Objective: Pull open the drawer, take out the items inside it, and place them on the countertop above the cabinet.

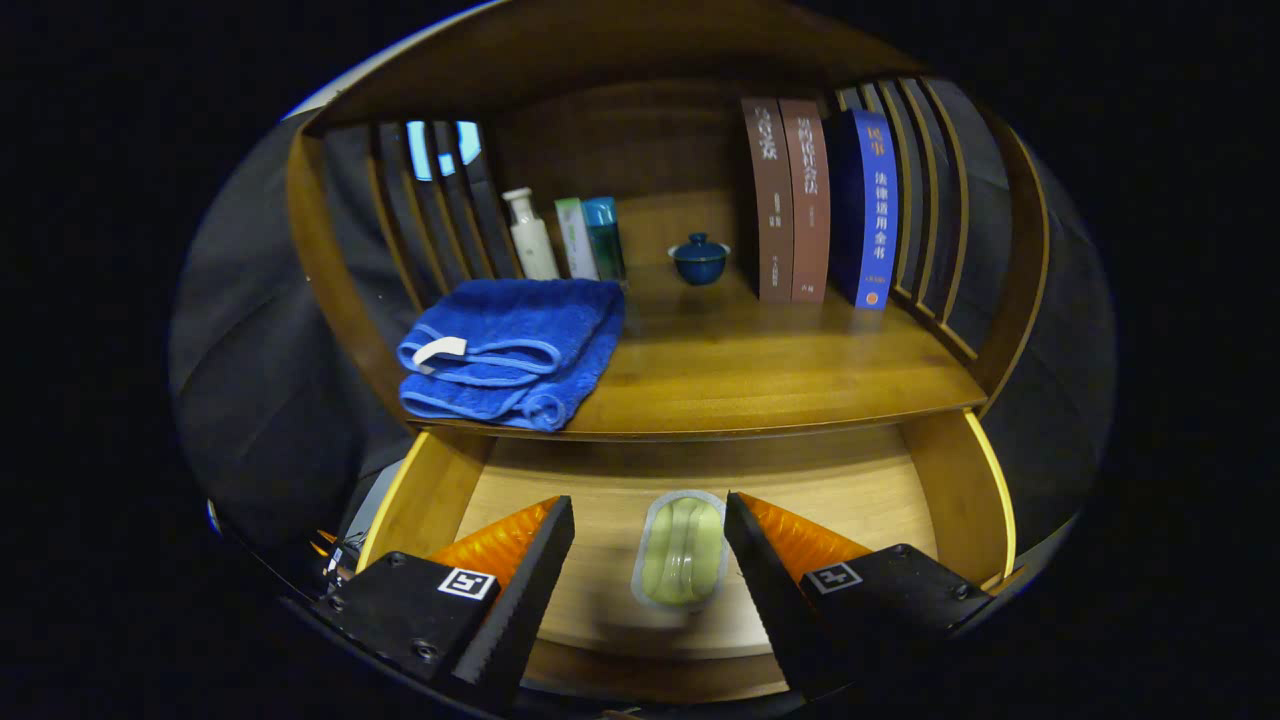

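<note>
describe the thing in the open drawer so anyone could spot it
Below the wooden countertop, the pulled-out wooden drawer holds a pale green oval soap in a clear plastic case. It lies between the open tool fingers, unlike the folded blue towel above.

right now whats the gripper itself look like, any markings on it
The gripper has two wedge-shaped fingers that taper toward their tips, each with a serrated inner edge. Each finger sits on a blocky mount fastened with small screws and carrying a square black-and-white tag. A few thin wires show beside the left mount.
</note>
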